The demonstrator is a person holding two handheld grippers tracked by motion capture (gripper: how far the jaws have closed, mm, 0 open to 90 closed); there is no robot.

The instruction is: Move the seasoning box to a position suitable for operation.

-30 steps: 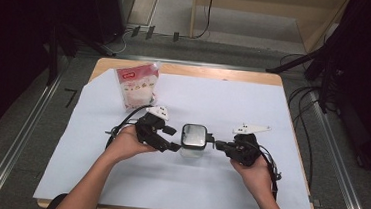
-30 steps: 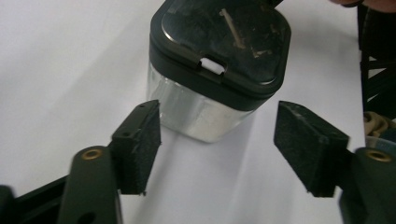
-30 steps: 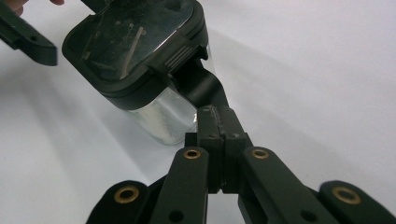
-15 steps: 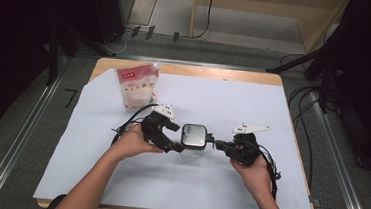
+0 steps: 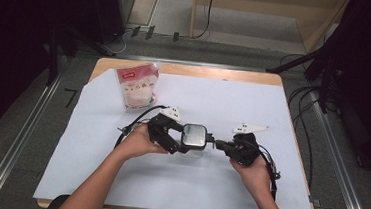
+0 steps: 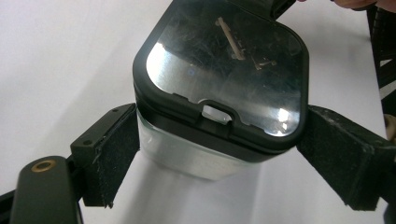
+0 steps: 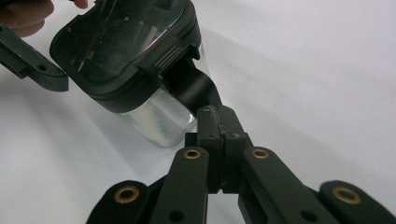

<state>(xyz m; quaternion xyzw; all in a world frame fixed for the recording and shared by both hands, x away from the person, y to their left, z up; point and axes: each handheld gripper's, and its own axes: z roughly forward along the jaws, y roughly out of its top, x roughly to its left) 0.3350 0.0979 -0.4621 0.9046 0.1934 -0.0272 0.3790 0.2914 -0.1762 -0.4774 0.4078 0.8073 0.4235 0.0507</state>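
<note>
High view, container: a clear container with a black lid [image 5: 193, 137] stands upright on the white sheet [image 5: 273, 111] covering the tabletop [image 5: 216, 73], near the person's edge, directly between the two hands.
High view, tongs: the left tongs [image 5: 174, 143] meet the container from its left, the right tongs [image 5: 212, 143] from its right; both are equally near. A pouch [image 5: 136, 86] stands well apart, toward the far left.
Left gripper view, tongs: the left tongs [image 6: 219, 158] stand wide, one jaw on each side of the clear body just under the lid [image 6: 224, 70]. The left pad touches the wall; whether the right one presses I cannot tell.
Right gripper view, tongs: the right tongs [image 7: 219, 126] are closed tight on a black latch tab [image 7: 191, 86] hanging from the lid's side.
Deciding relation: the tab lies straight ahead of the right tongs. I judge that they work the latch while the left tongs brace the body.
</note>
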